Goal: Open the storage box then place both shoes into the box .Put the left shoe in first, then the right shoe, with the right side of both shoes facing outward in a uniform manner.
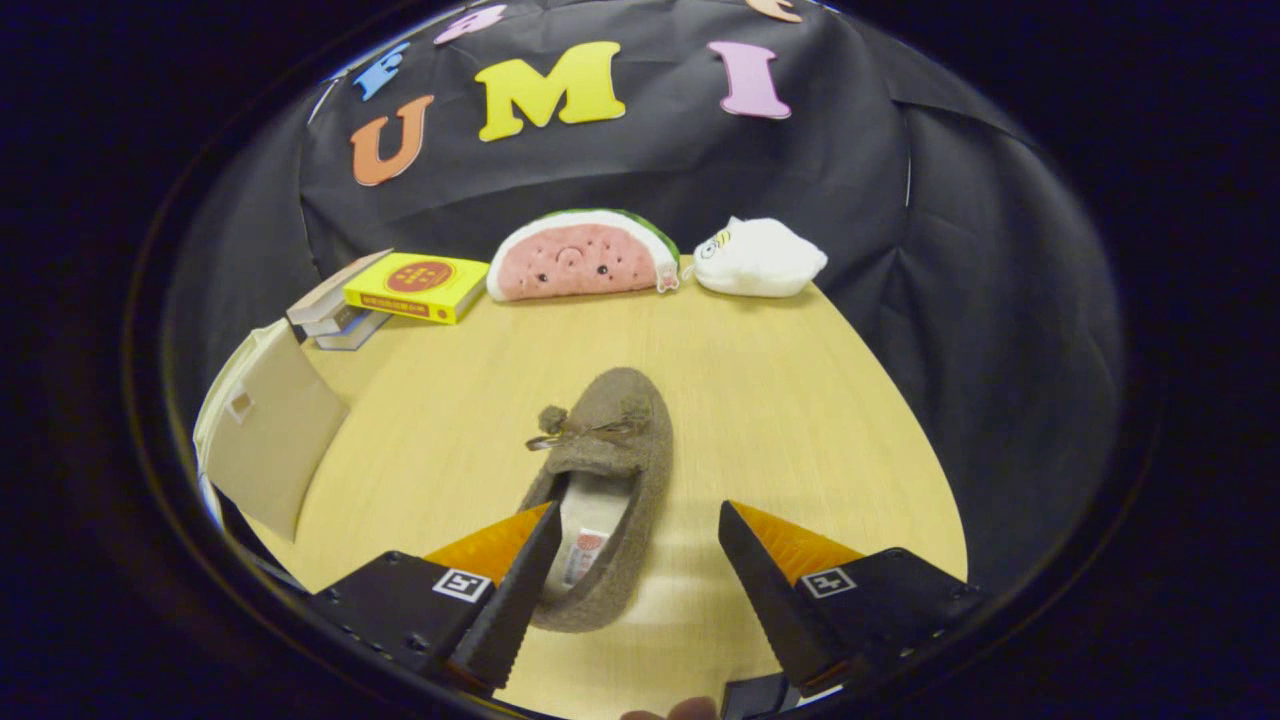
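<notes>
Now the gripper (634,545) gapes over the shoe's (605,480) heel.

Stacked books (385,295), watermelon plush (582,257) and white plush (758,258) on table (780,400)

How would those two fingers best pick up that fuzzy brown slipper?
Probably by the side wall of the slipper beside its heel opening, coming down from above: one finger inside, one outside. The rim there is thin and upright. The open gripper has one finger at the opening, the other on the table.
</notes>
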Motion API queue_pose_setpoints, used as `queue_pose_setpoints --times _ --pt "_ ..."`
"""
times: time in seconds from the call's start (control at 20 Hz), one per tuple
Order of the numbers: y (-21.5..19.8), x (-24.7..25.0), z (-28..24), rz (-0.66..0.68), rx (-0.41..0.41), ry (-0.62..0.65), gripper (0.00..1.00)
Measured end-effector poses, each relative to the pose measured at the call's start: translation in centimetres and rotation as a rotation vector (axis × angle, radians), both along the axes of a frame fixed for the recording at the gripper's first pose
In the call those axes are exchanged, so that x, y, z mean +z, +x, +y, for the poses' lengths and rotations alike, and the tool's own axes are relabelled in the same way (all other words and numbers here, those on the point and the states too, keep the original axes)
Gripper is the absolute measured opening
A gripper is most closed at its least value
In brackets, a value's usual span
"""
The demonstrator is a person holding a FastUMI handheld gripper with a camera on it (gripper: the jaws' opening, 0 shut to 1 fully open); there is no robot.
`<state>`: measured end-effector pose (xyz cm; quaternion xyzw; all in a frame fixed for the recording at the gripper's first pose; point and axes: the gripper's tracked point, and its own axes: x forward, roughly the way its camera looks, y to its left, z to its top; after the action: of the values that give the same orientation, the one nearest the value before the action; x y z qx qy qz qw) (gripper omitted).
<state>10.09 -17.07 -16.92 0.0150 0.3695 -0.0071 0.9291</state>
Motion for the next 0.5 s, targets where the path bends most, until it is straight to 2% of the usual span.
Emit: queue_pose_setpoints --times 0.2,0.35,0.4,0.45,0.5 --pt "1.7 -0.8 0.5 0.005 0.008 0.008 0.96" --pt "2.2 -2.2 1.1 0.047 0.004 0.032 0.65" --pt "2.4 -2.6 1.4 0.056 0.008 0.050 0.66" --pt "2.8 -3.5 1.5 0.071 -0.005 0.048 0.59" --pt "2.4 -2.6 0.5 0.051 -0.042 0.019 0.42"
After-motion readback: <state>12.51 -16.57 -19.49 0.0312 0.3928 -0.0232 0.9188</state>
